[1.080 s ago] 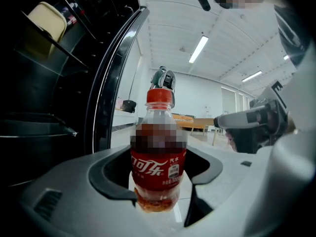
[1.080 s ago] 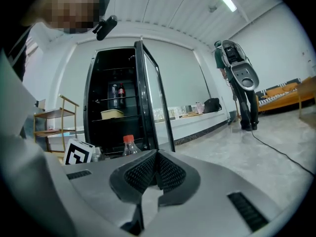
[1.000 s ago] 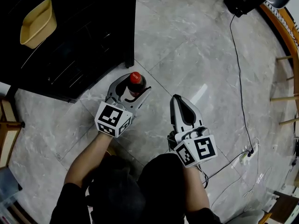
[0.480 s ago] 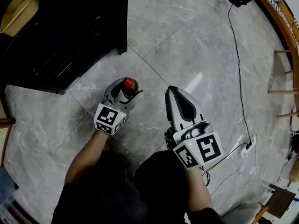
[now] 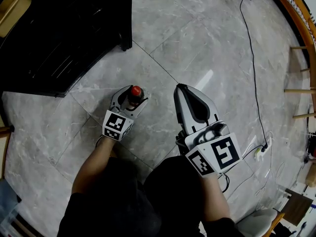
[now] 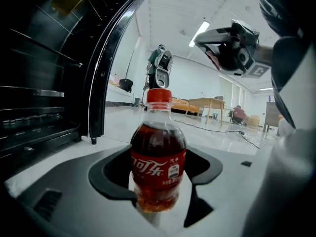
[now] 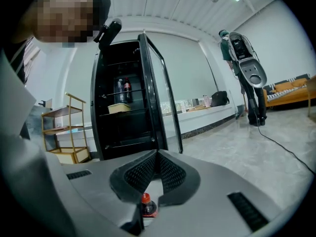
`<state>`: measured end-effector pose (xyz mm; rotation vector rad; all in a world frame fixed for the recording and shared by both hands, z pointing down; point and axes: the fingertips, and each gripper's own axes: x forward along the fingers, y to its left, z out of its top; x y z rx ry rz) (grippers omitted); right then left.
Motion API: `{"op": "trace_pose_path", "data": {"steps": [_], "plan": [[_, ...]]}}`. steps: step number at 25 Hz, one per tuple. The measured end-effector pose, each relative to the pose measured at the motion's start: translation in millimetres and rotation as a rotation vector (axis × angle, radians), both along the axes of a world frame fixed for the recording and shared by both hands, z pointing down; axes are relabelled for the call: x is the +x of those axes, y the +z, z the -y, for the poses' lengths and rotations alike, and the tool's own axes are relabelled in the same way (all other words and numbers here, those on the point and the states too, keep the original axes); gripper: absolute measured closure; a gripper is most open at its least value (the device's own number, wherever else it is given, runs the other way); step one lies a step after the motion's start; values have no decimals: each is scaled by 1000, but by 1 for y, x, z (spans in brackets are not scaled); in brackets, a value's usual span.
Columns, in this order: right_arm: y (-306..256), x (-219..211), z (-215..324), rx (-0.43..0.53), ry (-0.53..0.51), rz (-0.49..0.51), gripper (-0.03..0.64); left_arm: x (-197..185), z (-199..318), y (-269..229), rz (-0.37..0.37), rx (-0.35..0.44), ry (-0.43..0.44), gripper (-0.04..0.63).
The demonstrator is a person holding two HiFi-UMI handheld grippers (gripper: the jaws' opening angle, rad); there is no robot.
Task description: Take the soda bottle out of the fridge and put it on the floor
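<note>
The soda bottle (image 6: 158, 149), dark cola with a red cap and red label, stands upright between the jaws of my left gripper (image 6: 160, 168), which is shut on its body. From the head view the red cap (image 5: 136, 90) shows above the left gripper (image 5: 132, 96), low over the grey tile floor (image 5: 197, 38); whether the base touches the floor is hidden. My right gripper (image 5: 179, 88) hovers just to the right, shut and empty, pointing the same way. Past the closed tips of the right gripper (image 7: 157, 156) in its own view the small bottle (image 7: 146, 205) shows.
The black fridge (image 5: 64, 33) stands at the upper left with its door (image 7: 158, 98) open and a yellow container (image 5: 10, 4) on a shelf. A black cable (image 5: 252, 58) runs to a power strip (image 5: 259, 154). Wooden furniture (image 5: 301, 48) lines the right edge.
The left gripper has sunk toward the floor with the bottle still in its jaws, drifting slightly away from the fridge. The right gripper has hardly moved.
</note>
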<state>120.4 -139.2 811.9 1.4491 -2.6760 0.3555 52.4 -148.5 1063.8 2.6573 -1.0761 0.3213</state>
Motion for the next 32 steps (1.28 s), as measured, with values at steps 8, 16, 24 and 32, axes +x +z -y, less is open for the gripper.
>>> {"op": "trace_pose_path", "data": {"steps": [8,16,24,32], "plan": [[4,-2,3,-19,-3,18,594,-2,0,20,23,-15,-12,288],[14,-5,8,-45,-15,20,594,-3,-4,23,41,1,-4,288],[15,-9,9,-46,-28,24,594,-7,-11,24,59,3,-5,287],[15,-7,6,-44,-28,12,594,-5,-16,27,75,3,-1,285]]}}
